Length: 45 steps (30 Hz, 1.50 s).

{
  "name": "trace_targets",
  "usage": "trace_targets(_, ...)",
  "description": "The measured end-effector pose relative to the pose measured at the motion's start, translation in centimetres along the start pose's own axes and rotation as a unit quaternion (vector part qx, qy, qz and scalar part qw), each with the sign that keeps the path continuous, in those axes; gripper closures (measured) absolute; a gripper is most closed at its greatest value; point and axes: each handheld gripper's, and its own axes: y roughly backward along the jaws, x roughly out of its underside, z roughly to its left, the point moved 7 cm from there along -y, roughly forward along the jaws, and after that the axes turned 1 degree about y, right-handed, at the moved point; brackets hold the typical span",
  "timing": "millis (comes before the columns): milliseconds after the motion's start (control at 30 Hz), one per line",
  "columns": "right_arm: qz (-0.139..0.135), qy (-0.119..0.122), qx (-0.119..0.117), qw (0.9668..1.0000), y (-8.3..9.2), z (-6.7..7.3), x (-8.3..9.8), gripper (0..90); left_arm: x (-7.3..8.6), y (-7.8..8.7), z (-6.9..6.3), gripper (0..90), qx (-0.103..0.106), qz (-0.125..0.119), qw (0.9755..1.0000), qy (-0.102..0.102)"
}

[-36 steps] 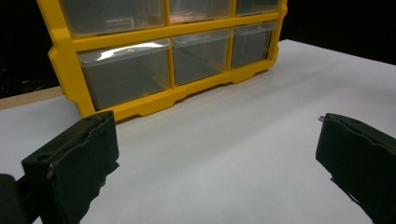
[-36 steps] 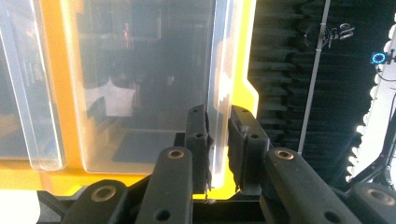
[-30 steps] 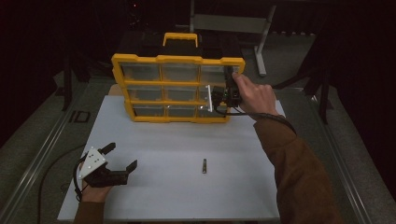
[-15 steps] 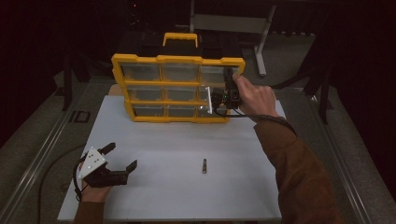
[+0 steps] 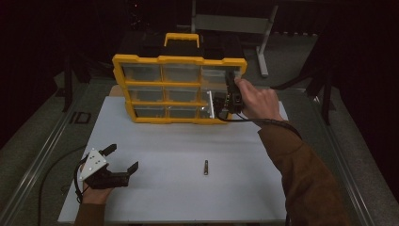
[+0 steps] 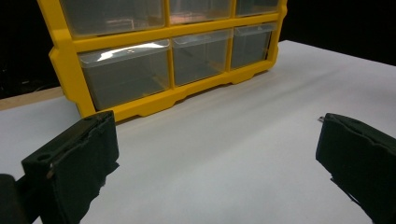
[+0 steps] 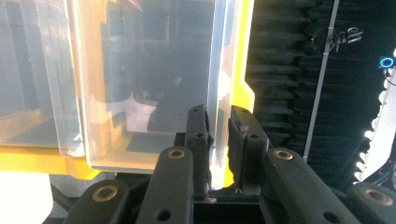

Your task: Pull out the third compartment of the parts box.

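The high view looks forward and down over the whole white table (image 5: 244,188) from the person's side. The left gripper view sits low above the tabletop, facing the yellow drawer organizer (image 6: 154,100) from nearby. The right gripper view presses right up against that same organizer's clear drawer (image 7: 154,79).

Dark room w/ black surroundings; white table (image 5: 155,141) lit, grey metal stand (image 5: 263,28) behind, grey floor (image 5: 37,127) at sides.

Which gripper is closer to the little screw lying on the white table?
Left. The left gripper rests open on the table, beside the screw but apart from it. The right gripper is farther back, shut on a clear drawer of the yellow organizer.
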Motion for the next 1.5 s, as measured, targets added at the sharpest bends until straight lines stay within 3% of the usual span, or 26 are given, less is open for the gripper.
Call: trace_targets(1500,-0.029,-0.002,-0.01,0.9995,5.3,0.0,-0.1,78.4,0.0,-0.1,-0.1,0.0,0.001,0.0,1.0,-0.001)
